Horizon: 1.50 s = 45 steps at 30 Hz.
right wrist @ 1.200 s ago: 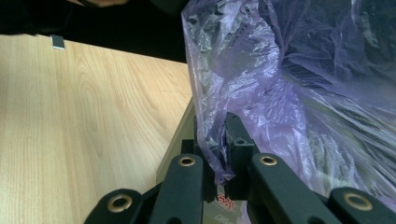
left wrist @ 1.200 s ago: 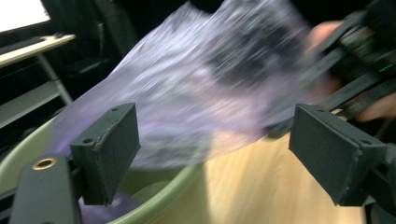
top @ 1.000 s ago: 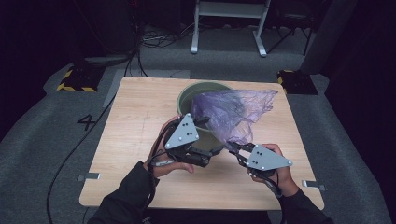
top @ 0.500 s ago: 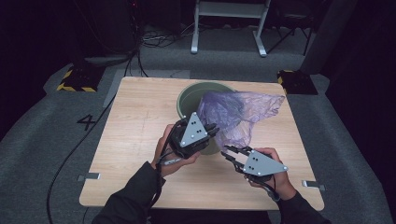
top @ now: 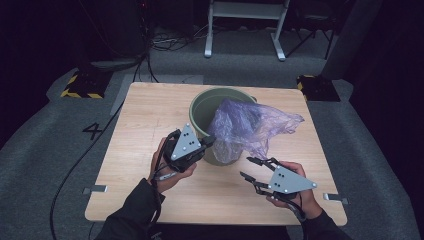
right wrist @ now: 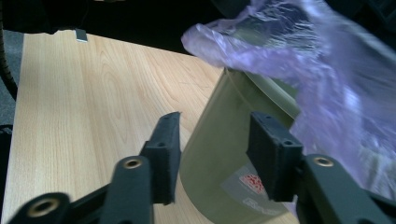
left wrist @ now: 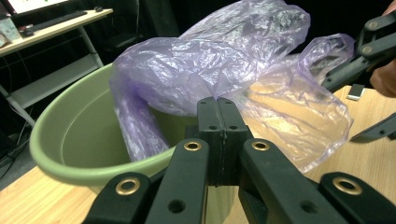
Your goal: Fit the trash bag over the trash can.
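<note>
A green bucket (top: 202, 107) stands mid-table with a crumpled purple plastic bag (top: 247, 125) draped over its near-right rim. At that rim my left gripper (top: 209, 141) has just been closing. In the left gripper view its pads (left wrist: 217, 116) meet at a fold of the bag (left wrist: 219, 60), pinching the film above the bucket's rim (left wrist: 70, 163). My right gripper (top: 252, 167) has just been opening. It stands open just off the bucket's near right side. In the right gripper view its jaws (right wrist: 215, 135) frame the bucket's wall (right wrist: 210, 154) without touching it, and the bag (right wrist: 299, 60) hangs above.
The wooden table (top: 145, 120) has bare room to the left and along the front. Small metal brackets (top: 95, 189) (top: 332, 196) sit at its front corners. A sticker (right wrist: 254, 184) marks the bucket's wall. A metal stand (top: 245, 30) and cables lie on the floor beyond.
The left gripper's jaws went from wide open to shut at the bucket's rim and dipped a little. The right gripper's jaws spread apart, off the bag's lower edge.
</note>
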Tool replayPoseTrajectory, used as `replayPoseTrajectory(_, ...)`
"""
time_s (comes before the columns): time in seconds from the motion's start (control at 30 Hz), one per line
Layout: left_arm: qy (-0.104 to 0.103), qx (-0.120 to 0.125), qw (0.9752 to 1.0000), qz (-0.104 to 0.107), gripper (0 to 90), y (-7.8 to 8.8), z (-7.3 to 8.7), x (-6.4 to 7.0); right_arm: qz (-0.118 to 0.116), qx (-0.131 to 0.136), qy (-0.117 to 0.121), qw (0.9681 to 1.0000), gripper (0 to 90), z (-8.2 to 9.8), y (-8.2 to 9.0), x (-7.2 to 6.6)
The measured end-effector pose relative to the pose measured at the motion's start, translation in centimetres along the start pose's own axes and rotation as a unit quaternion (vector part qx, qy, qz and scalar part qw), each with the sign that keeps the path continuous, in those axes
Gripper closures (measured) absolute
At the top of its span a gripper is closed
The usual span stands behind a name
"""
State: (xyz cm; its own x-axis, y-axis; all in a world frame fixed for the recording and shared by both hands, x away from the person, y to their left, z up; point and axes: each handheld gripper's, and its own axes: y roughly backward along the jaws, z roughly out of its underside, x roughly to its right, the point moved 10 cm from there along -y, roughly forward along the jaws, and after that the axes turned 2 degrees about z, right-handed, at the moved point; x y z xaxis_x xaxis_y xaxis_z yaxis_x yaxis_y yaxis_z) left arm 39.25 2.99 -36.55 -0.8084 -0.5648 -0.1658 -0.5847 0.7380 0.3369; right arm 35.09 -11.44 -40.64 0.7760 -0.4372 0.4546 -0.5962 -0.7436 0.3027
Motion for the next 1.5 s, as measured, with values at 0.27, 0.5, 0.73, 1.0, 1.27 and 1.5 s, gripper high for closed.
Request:
replayPoseTrajectory(0.27,0.010,0.007,0.9998,-0.016,89.8,1.0,0.9,-0.9,0.000,-0.011,-0.004,0.9999,54.8,0.7,0.3,0.1)
replayPoseTrajectory(0.5,0.023,0.007,0.9994,-0.026,89.8,1.8,2.0,-2.0,0.009,-0.014,-0.017,0.9997,46.9,1.4,1.9,0.5)
replayPoseTrajectory(0.73,0.032,0.004,0.9989,-0.034,89.8,2.4,3.4,-2.6,0.025,-0.010,-0.020,0.9994,46.5,1.6,3.7,0.9)
replayPoseTrajectory(1.0,0.037,-0.007,0.9984,-0.043,89.8,2.6,4.9,-3.6,0.075,0.014,-0.059,0.9953,41.4,1.6,6.3,3.8)
replayPoseTrajectory(1.27,0.038,-0.016,0.9980,-0.047,89.8,2.4,5.7,-4.3,0.166,0.037,-0.043,0.9845,33.9,-0.1,7.9,8.1)
replayPoseTrajectory(1.5,0.051,-0.026,0.9968,-0.056,89.7,2.1,6.6,-6.0,0.185,0.008,-0.029,0.9823,34.0,0.3,6.0,11.9)
